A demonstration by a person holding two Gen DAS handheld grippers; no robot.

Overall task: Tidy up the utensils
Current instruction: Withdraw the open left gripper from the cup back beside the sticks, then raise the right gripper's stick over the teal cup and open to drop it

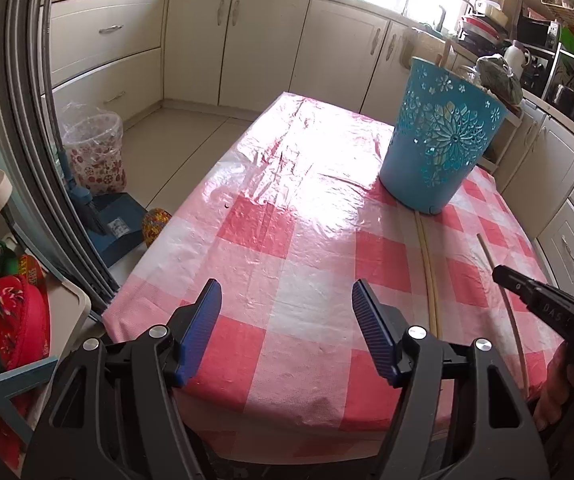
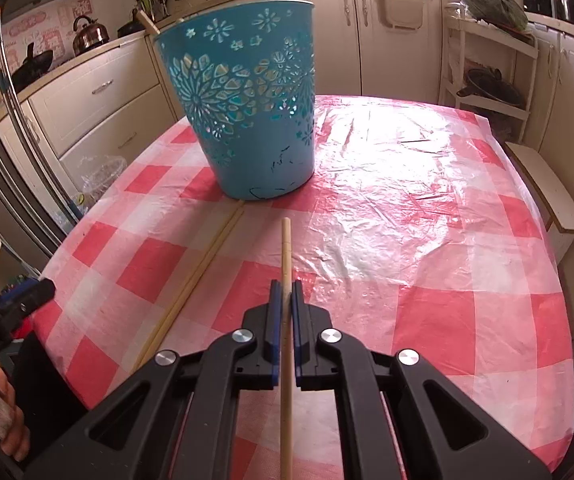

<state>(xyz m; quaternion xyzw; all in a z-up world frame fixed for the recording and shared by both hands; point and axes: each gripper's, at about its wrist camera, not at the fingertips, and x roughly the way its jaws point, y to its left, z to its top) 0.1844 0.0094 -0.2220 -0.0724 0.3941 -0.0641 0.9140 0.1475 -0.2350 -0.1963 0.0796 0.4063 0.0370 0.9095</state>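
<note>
Chopstick clamped, bin run still to do.
Your right gripper pinches one chopstick pointing at the blue basket on the far table; a utensil already stands inside. A chopstick pair lies left, untouched. Left gripper hangs wide, empty. Path looks clear.
</note>
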